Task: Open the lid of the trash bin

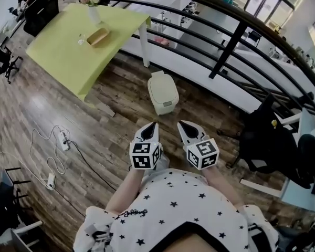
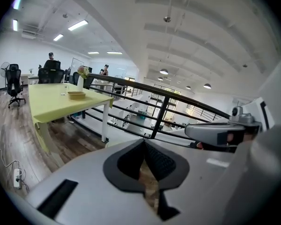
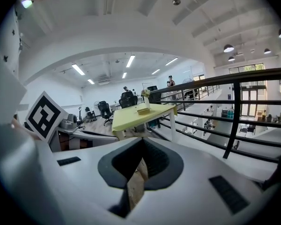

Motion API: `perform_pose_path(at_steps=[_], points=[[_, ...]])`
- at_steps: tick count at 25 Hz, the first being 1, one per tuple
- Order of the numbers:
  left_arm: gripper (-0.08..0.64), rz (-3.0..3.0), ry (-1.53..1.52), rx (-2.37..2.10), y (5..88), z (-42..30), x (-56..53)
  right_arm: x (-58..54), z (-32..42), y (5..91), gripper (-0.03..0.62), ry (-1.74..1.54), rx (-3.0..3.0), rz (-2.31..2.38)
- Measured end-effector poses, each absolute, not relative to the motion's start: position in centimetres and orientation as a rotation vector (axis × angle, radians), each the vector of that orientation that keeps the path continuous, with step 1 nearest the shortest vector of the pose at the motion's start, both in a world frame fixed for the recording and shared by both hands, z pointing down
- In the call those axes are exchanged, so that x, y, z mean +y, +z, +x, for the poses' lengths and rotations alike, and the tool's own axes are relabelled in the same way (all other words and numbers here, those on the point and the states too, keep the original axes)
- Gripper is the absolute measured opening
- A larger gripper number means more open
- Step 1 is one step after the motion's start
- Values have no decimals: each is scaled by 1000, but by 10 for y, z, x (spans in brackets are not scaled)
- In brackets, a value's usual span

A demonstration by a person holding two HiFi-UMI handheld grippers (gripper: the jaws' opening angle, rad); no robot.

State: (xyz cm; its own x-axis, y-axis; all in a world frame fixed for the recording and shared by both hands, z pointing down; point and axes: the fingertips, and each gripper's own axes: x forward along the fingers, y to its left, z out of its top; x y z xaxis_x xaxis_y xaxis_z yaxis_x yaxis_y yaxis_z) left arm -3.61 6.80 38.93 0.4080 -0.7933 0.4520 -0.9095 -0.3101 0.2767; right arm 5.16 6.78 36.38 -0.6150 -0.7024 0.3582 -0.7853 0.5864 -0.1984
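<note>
A cream trash bin (image 1: 163,92) stands on the wood floor by the railing, its lid down flat. In the head view both grippers are held close to the person's body, about a bin's length short of it. The left gripper (image 1: 153,125) points toward the bin's near left side and the right gripper (image 1: 182,124) toward its near right. On each, the dark jaws meet at the tip with nothing between them. The left gripper (image 2: 144,140) and the right gripper (image 3: 142,140) show the same in their own views, where the bin is out of sight.
A yellow-green table (image 1: 68,51) with a flower vase (image 1: 92,8) and a wooden tray (image 1: 98,37) stands left of the bin. The black railing (image 1: 236,35) runs behind it. Power strips and cables (image 1: 60,140) lie on the floor at left; a black chair (image 1: 265,135) is at right.
</note>
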Motion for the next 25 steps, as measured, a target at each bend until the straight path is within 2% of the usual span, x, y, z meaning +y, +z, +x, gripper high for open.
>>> perform_pose_path(at_steps=[25], points=[[12,2137,366,-1408,428,-113,-84,-86,-10,409,-6,575,-2465,1247]])
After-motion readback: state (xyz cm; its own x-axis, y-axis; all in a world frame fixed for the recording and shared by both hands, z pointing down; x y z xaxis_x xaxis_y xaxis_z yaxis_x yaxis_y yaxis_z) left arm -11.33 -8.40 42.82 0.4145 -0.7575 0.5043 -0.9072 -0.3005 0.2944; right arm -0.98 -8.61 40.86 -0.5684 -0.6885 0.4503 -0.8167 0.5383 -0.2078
